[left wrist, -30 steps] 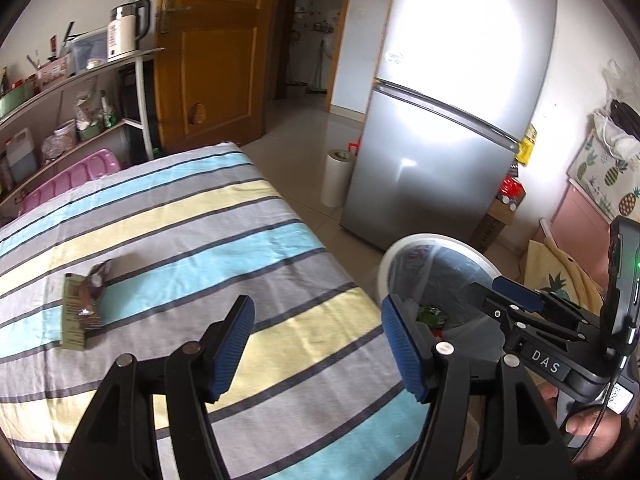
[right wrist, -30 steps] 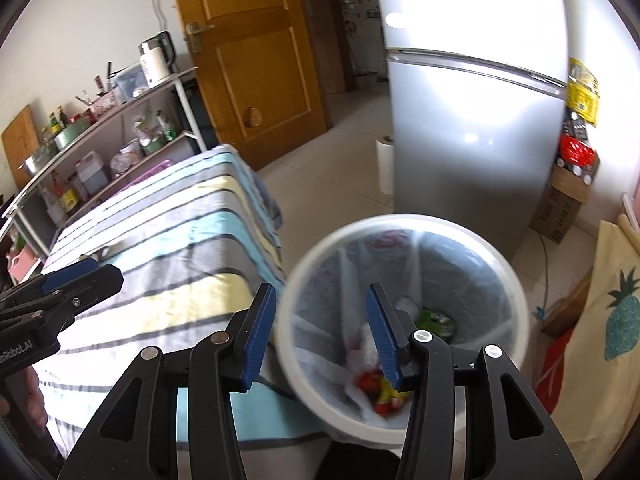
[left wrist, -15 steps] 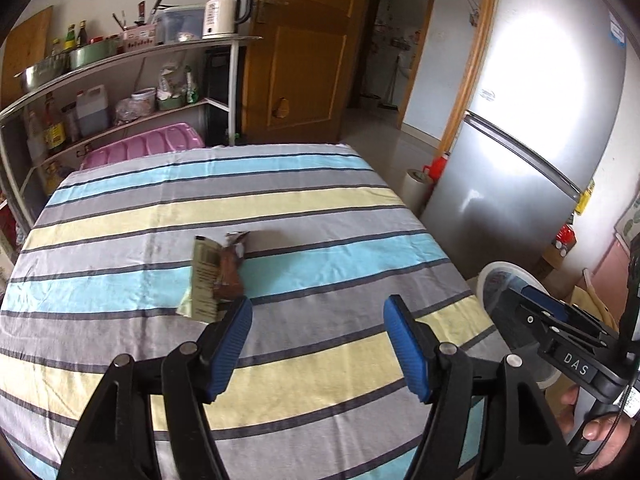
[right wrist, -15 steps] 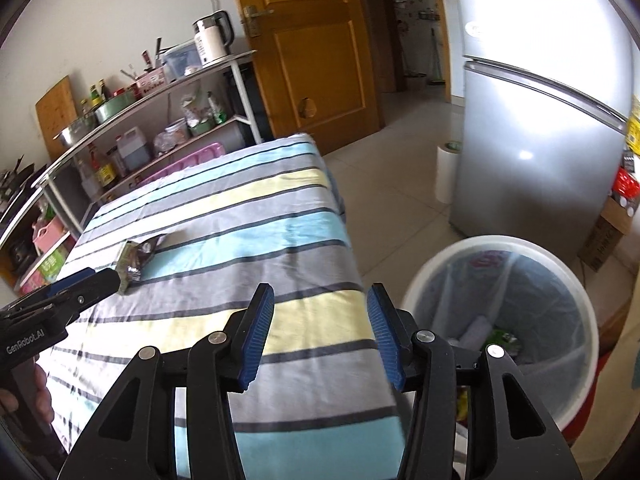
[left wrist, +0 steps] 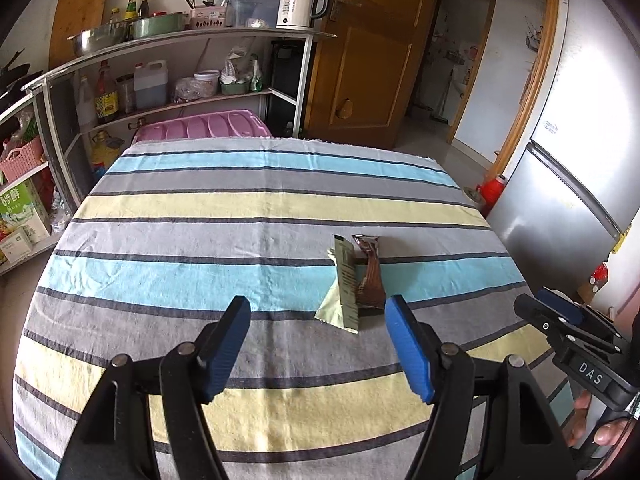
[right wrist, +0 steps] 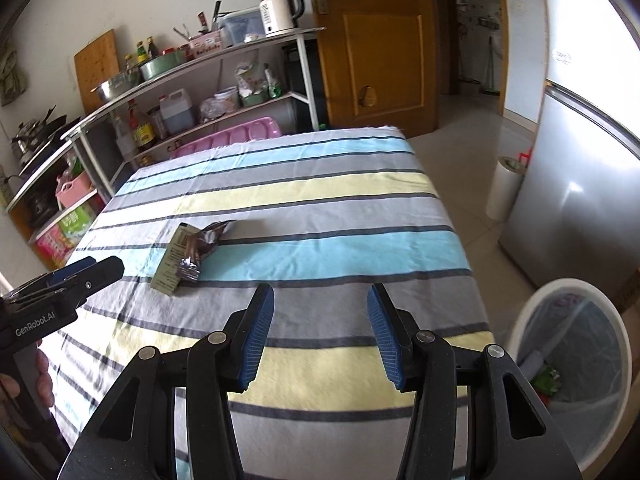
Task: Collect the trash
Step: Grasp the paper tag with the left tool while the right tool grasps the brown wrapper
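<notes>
Two pieces of trash lie together on the striped tablecloth (left wrist: 200, 216): a pale green wrapper (left wrist: 343, 296) and a crumpled brown wrapper (left wrist: 370, 276). In the right wrist view the green wrapper (right wrist: 170, 266) and the brown wrapper (right wrist: 200, 246) lie left of centre. My left gripper (left wrist: 318, 344) is open and empty, hovering just short of the wrappers, which sit nearer its right finger. My right gripper (right wrist: 320, 332) is open and empty over the cloth's near part, right of the wrappers. A white bin (right wrist: 612, 320) with a clear liner stands on the floor at the right, with trash inside.
A metal shelf (left wrist: 180, 40) with bottles, bowls and a kettle (left wrist: 300, 4) runs behind the table. A silver fridge (left wrist: 568, 184) stands at the right, a wooden door (left wrist: 372, 52) behind. A paper roll (right wrist: 504, 188) stands on the floor by the fridge.
Both grippers swung left, away from the bin and over the table. The wrappers now lie close ahead of the left gripper. The bin has slid to the right edge of the right wrist view.
</notes>
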The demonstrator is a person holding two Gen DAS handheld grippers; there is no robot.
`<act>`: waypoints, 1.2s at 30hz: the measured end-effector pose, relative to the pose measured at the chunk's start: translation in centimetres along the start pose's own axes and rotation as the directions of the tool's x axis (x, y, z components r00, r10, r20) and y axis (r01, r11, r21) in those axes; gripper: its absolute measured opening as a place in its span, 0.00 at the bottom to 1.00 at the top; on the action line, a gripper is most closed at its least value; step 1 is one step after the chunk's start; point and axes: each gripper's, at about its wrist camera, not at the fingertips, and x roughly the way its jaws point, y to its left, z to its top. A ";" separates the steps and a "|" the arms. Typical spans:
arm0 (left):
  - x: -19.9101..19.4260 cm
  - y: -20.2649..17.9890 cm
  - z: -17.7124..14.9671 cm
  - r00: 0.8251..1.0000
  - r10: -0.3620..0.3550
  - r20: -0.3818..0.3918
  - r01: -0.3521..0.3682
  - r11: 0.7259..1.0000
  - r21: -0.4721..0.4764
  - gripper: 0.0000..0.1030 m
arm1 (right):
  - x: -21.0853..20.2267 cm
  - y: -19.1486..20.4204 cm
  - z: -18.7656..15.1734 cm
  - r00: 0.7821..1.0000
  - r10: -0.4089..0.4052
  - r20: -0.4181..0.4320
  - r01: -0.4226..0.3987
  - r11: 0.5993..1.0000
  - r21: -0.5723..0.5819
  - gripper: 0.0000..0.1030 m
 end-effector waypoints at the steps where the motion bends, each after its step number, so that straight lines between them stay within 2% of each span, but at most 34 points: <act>1: 0.4 0.3 0.1 1.000 -0.010 -0.010 0.010 1.000 -0.007 0.70 | 0.4 0.4 0.2 1.000 0.002 -0.005 -0.002 1.000 -0.005 0.48; 11: 3.5 0.3 1.3 0.994 -0.076 -0.073 0.076 0.997 0.010 0.70 | 3.3 2.3 1.2 0.999 0.026 -0.038 -0.026 1.000 -0.014 0.48; 15: 4.5 -0.5 1.5 0.995 -0.055 -0.087 0.059 0.997 0.042 0.70 | 3.8 2.4 1.5 0.999 0.028 -0.045 -0.029 0.999 -0.019 0.48; 22: 6.5 -0.1 1.2 0.989 -0.037 -0.145 0.042 0.999 0.028 0.70 | 4.8 3.1 2.2 0.998 0.033 -0.060 -0.035 0.999 -0.030 0.48; 30: 6.9 1.1 1.5 0.991 -0.015 -0.132 0.016 1.000 0.011 0.70 | 5.9 4.6 2.9 0.995 0.050 -0.083 -0.054 0.997 -0.051 0.48; 36: 7.5 0.4 1.9 0.991 0.003 -0.132 0.003 0.999 0.048 0.71 | 6.1 4.7 3.1 0.995 0.039 -0.087 -0.042 0.998 -0.040 0.48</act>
